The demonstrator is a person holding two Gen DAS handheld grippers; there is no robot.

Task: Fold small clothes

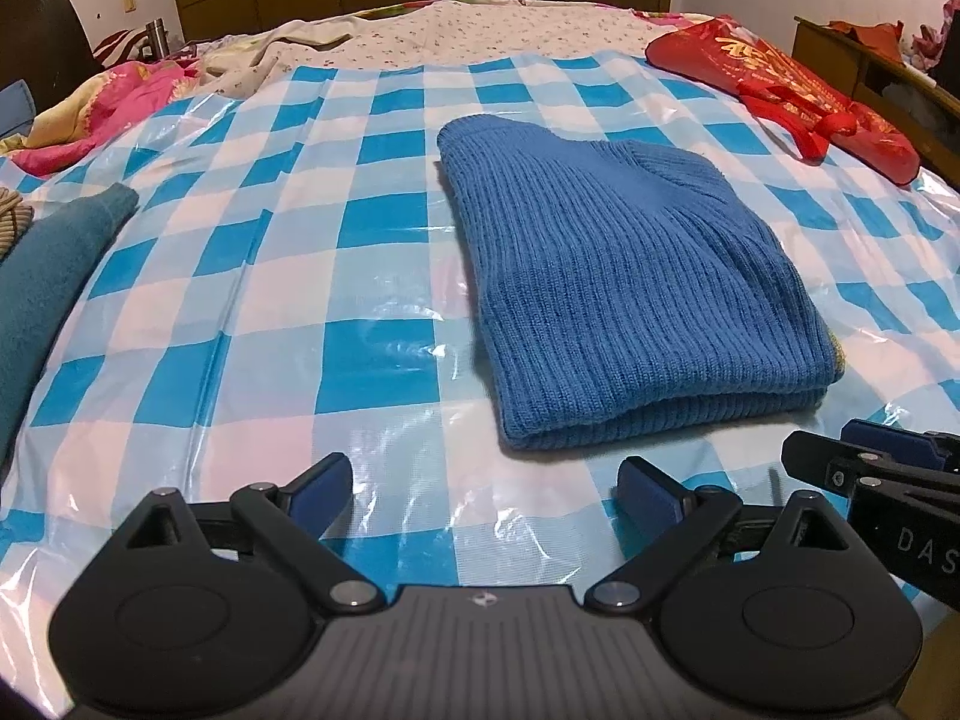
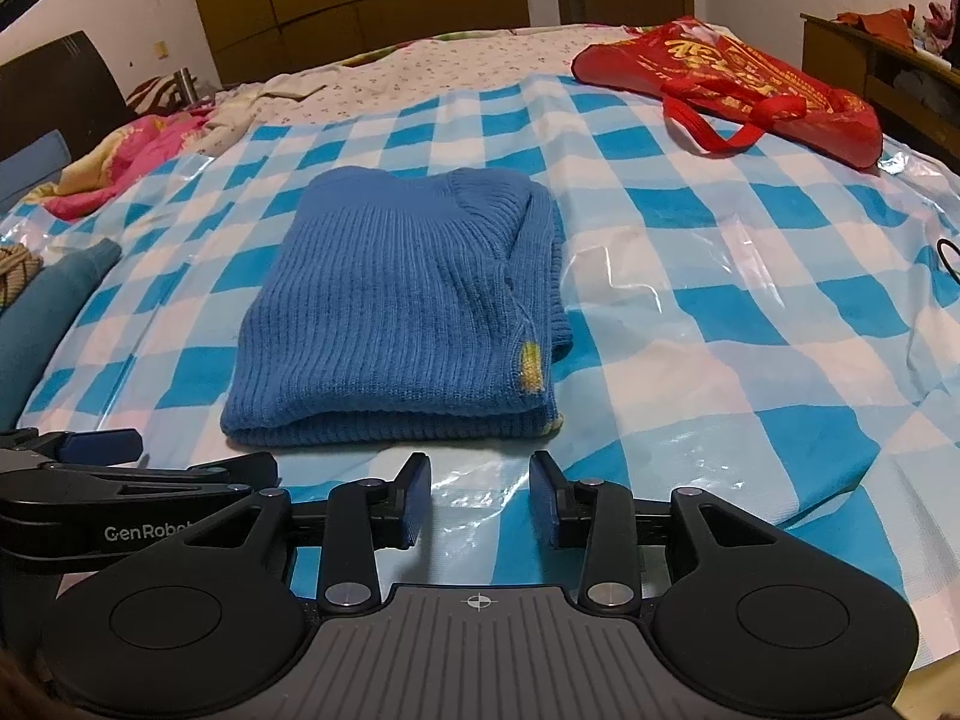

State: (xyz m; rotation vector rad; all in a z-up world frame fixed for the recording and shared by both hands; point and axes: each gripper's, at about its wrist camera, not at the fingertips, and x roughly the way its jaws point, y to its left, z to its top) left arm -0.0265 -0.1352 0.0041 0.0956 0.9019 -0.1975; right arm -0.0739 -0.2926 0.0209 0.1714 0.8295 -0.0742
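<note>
A blue ribbed knit sweater [image 1: 612, 288] lies folded into a compact rectangle on the blue-and-white checked plastic sheet [image 1: 252, 312]. In the right wrist view the sweater [image 2: 396, 312] shows a small yellow patch at its near right corner. My left gripper [image 1: 486, 489] stands wide open just in front of the sweater's near edge, with nothing between its fingers. My right gripper [image 2: 480, 495] is open, narrower, also just short of the fold and empty. Each gripper shows at the edge of the other's view, the right gripper [image 1: 876, 468] and the left gripper [image 2: 102, 450].
A red carrier bag [image 2: 738, 90] with loop handles lies at the far right of the bed. A teal folded cloth [image 1: 48, 276] rests at the left edge. Pink bedding [image 1: 102, 114] is bunched at the far left. Brown wardrobes stand behind, and a wooden cabinet [image 2: 870, 60] at right.
</note>
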